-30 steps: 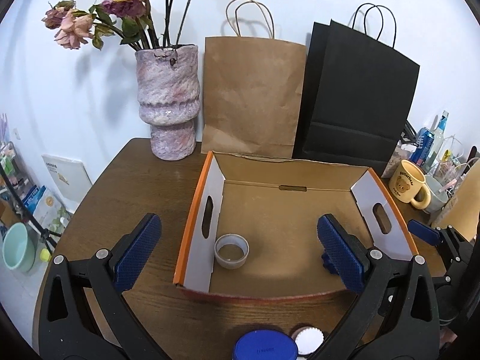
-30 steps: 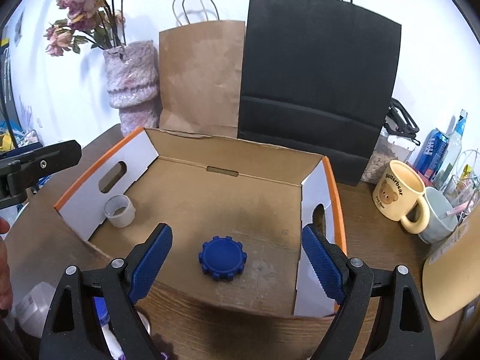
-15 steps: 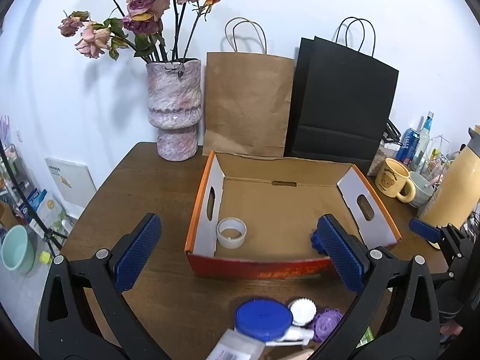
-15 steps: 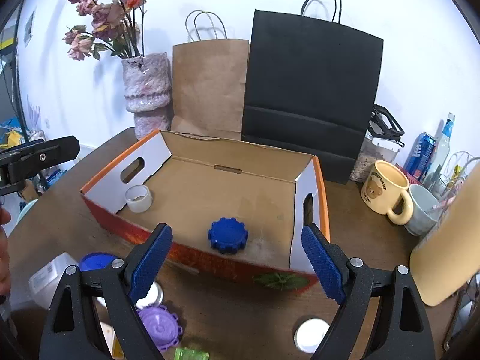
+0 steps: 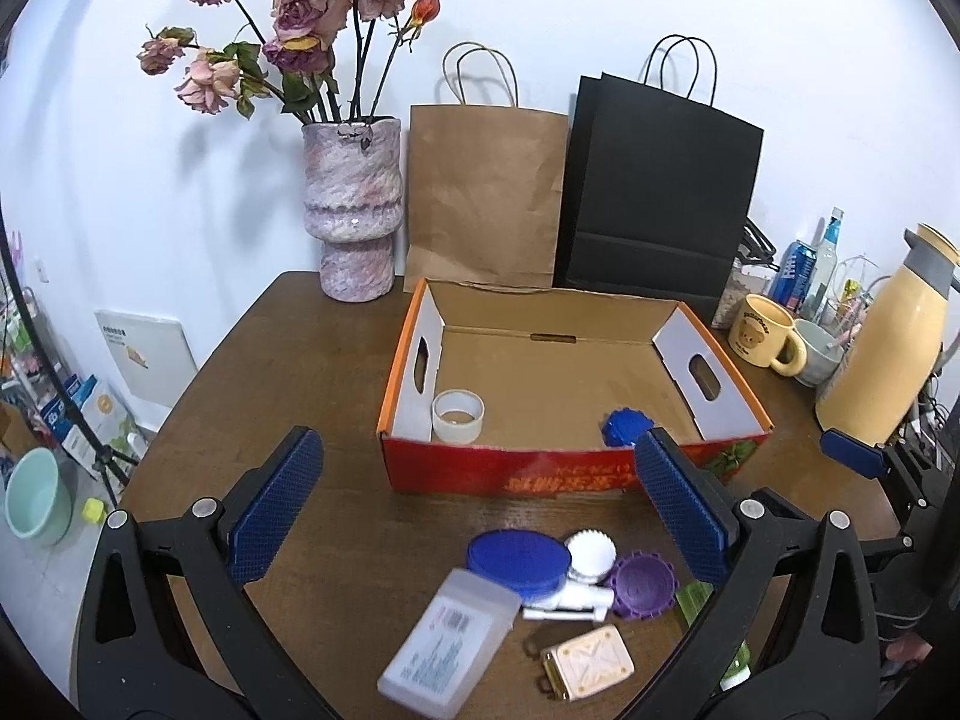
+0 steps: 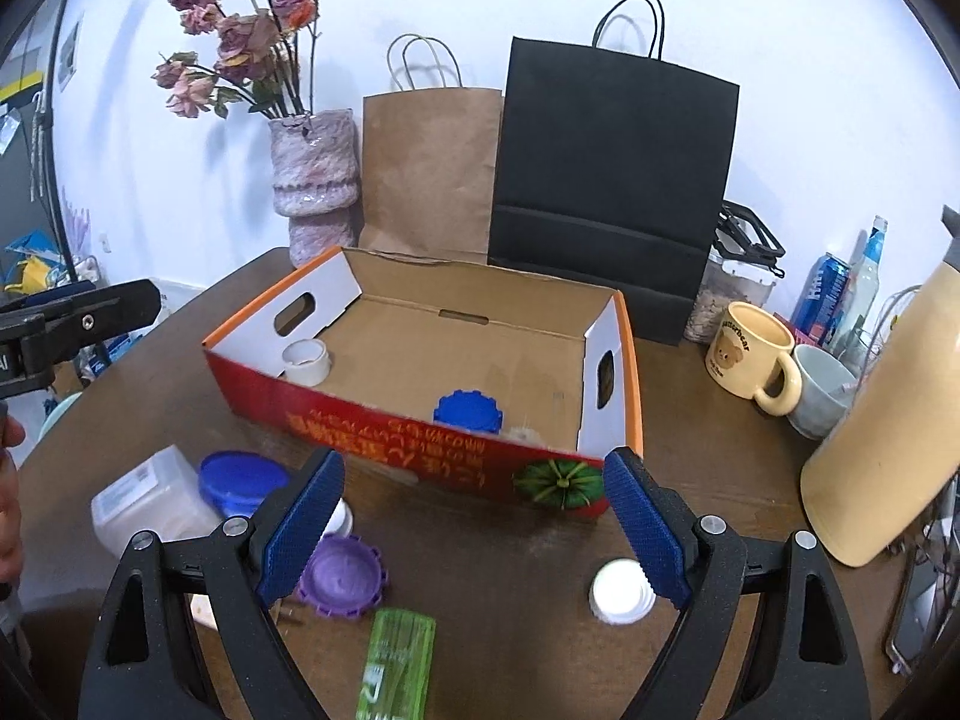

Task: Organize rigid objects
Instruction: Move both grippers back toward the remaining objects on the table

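Note:
An open cardboard box (image 5: 540, 471) (image 6: 414, 426) with orange rims holds a white ring-shaped cup (image 5: 458, 416) (image 6: 306, 362) at its left and a blue toothed cap (image 5: 624, 428) (image 6: 467, 412) near its front. In front of it lie a blue round lid (image 5: 519, 557) (image 6: 240, 480), a white cap (image 5: 591, 553), a purple toothed cap (image 5: 641, 585) (image 6: 341, 577), a clear plastic case (image 5: 450, 639) (image 6: 150, 501), a cream square case (image 5: 588, 663), a green piece (image 6: 399, 660) and another white cap (image 6: 621, 591). My left gripper (image 5: 480, 516) and right gripper (image 6: 474, 525) are both open and empty, held back over these objects.
A pink vase of dried roses (image 5: 353, 210), a brown paper bag (image 5: 486, 198) and a black bag (image 5: 654, 198) stand behind the box. A yellow bear mug (image 5: 762, 333), a grey cup (image 6: 822, 390), a yellow thermos (image 5: 888, 348) and cans stand at the right.
Both grippers have pulled back and up from the box. The loose objects in front of the box have come into view. The blue toothed cap stays in the box.

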Motion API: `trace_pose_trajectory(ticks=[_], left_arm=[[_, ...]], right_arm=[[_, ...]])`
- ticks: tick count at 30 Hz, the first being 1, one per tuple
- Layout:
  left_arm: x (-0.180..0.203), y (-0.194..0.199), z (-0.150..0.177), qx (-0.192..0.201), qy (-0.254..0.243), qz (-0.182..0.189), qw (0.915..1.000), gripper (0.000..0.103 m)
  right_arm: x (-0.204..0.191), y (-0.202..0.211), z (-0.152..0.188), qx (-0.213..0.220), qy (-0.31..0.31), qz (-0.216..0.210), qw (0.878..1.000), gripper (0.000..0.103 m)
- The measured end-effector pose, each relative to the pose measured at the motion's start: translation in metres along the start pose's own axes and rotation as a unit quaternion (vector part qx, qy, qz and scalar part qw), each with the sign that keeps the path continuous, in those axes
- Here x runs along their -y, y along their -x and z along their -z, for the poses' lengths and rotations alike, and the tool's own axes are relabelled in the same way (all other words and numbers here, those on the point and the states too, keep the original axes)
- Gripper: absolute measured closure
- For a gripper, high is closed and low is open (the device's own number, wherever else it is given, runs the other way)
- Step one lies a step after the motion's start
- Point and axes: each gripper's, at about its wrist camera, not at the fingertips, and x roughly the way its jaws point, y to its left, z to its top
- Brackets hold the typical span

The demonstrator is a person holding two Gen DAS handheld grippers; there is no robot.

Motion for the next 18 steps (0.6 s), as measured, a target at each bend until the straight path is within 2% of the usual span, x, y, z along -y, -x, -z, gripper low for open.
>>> trace_pose_trajectory(ticks=[18], left_arm=[[-0.019,0.057,0.050,-0.002,0.003,-0.017,0.9999,0.000]], right_arm=[[-0.015,0.056,0.057,-0.015,0.002,-0.005,1.000,0.011]])
